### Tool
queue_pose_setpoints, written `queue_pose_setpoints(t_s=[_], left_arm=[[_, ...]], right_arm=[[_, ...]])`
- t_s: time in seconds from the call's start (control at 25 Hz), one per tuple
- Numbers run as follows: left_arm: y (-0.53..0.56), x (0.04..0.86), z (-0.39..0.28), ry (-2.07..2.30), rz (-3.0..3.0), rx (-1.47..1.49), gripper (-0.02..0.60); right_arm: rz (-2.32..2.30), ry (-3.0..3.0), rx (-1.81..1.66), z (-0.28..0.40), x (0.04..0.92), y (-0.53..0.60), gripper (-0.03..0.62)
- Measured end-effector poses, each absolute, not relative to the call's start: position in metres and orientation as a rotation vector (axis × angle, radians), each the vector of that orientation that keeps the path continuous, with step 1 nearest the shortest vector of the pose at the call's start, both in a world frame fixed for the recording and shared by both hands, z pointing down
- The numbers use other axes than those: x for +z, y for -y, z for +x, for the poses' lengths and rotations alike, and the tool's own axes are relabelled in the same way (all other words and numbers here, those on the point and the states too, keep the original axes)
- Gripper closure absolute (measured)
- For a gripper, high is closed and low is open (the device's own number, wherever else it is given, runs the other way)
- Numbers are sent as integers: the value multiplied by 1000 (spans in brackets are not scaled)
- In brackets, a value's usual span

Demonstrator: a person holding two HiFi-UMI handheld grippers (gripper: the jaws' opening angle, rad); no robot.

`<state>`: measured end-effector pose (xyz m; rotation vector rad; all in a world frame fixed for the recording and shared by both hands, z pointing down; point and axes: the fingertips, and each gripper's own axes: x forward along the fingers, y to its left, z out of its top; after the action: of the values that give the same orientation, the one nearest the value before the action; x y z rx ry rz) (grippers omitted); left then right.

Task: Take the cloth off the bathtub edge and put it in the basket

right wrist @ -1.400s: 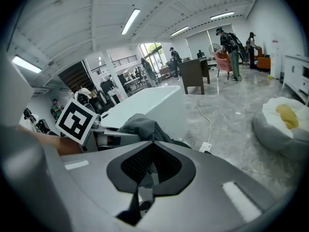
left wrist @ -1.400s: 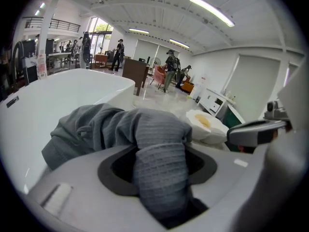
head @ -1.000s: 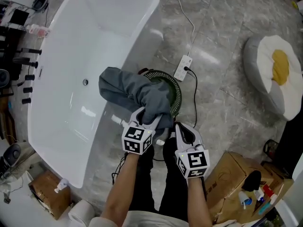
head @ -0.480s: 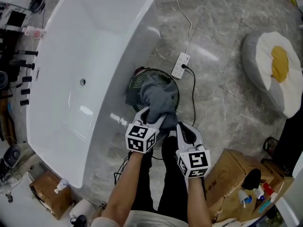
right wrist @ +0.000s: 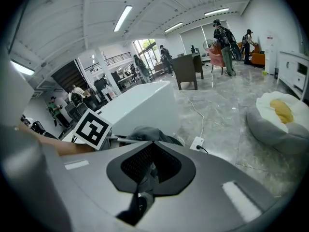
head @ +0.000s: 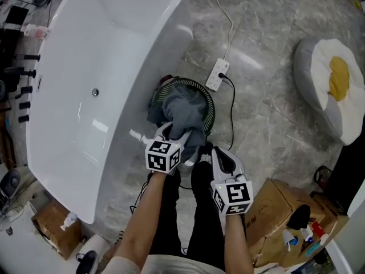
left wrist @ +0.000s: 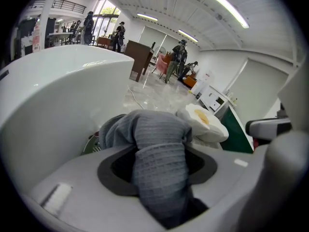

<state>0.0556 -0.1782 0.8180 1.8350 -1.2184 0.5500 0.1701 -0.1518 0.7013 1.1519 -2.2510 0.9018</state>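
Beside the bathtub (head: 85, 67), the basket (head: 212, 104) sits just ahead of and below the left gripper (head: 175, 136), whose jaws clamp the grey cloth (head: 182, 110); its bulk droops forward into the basket. The right gripper (head: 217, 153), jaws together and empty, hangs alongside

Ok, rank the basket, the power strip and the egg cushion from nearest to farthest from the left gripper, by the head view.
From the left gripper, shut on the cloth:
1. Basket: just ahead, under the cloth, beside the bathtub.
2. Power strip: on the floor just beyond the basket.
3. Egg cushion: far off at the right.
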Motion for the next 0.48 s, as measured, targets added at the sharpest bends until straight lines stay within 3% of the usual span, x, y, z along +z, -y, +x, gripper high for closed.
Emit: queue_pose_setpoints(t_s=[0.48], left_arm=[[181, 859, 37, 1263, 1773, 604, 289]], right_arm=[[1081, 2219, 884, 172, 722, 158, 592]])
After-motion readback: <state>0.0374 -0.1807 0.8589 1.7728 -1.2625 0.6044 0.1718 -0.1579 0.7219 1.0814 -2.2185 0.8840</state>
